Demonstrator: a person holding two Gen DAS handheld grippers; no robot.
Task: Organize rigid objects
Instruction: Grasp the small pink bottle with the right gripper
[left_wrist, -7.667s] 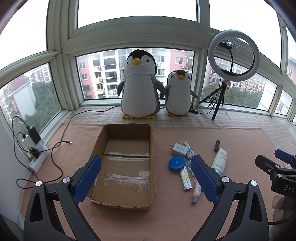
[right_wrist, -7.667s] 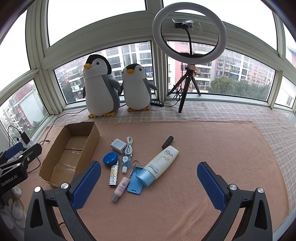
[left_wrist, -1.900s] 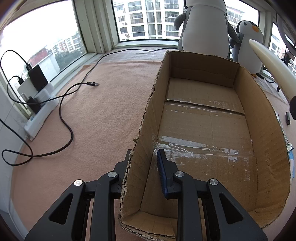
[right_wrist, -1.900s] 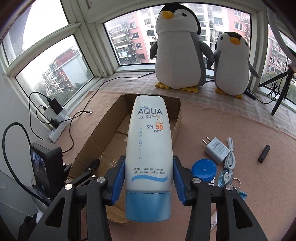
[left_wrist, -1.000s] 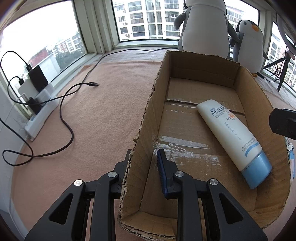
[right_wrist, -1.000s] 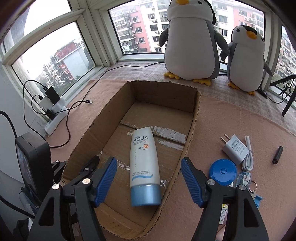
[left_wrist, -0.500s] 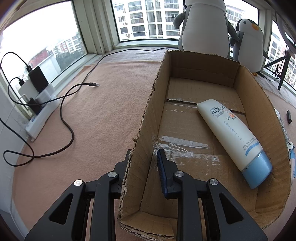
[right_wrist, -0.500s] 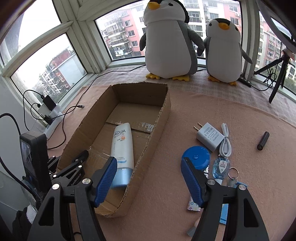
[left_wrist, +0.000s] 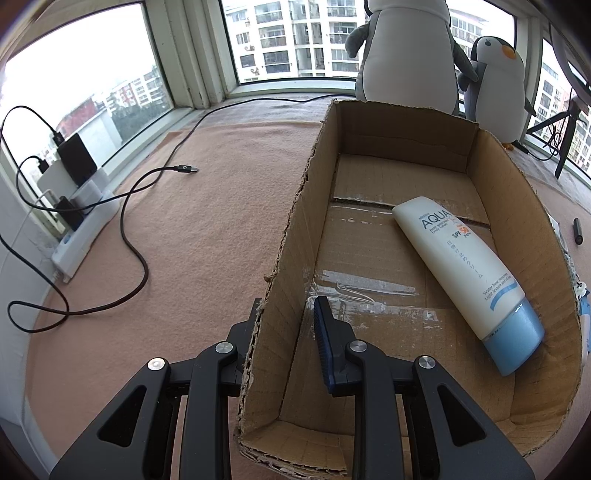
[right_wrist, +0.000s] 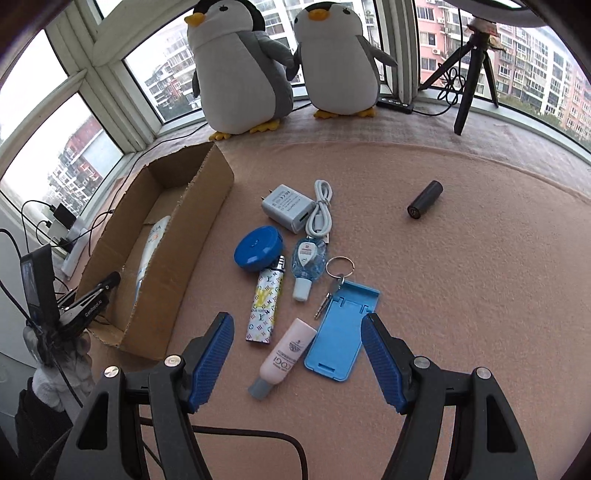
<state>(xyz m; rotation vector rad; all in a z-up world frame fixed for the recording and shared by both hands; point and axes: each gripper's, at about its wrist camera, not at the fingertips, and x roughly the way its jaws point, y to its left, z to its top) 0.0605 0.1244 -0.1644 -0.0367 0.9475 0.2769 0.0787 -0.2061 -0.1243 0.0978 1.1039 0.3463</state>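
Note:
My left gripper (left_wrist: 288, 314) is shut on the left wall of the cardboard box (left_wrist: 291, 236). A white sunscreen tube with a blue cap (left_wrist: 465, 273) lies inside the box. In the right wrist view my right gripper (right_wrist: 297, 332) is open and empty, above a pink tube (right_wrist: 284, 354) and a blue phone stand (right_wrist: 341, 328). Nearby lie a patterned lighter (right_wrist: 264, 301), a blue round case (right_wrist: 256, 249), a sanitizer bottle (right_wrist: 306, 260), a white charger (right_wrist: 286, 208) with cable (right_wrist: 320, 212), a key ring (right_wrist: 338, 275) and a black cylinder (right_wrist: 424, 199). The box (right_wrist: 181, 258) stands to the left.
Two plush penguins (right_wrist: 240, 66) stand at the window. A tripod (right_wrist: 471, 66) is at the back right. A power strip (left_wrist: 77, 232) and black cables (left_wrist: 136, 229) lie left of the box on the pink mat (right_wrist: 461, 277).
My right gripper let go of the sunscreen tube in the box, then moved right and down over the loose items. My left gripper has not moved.

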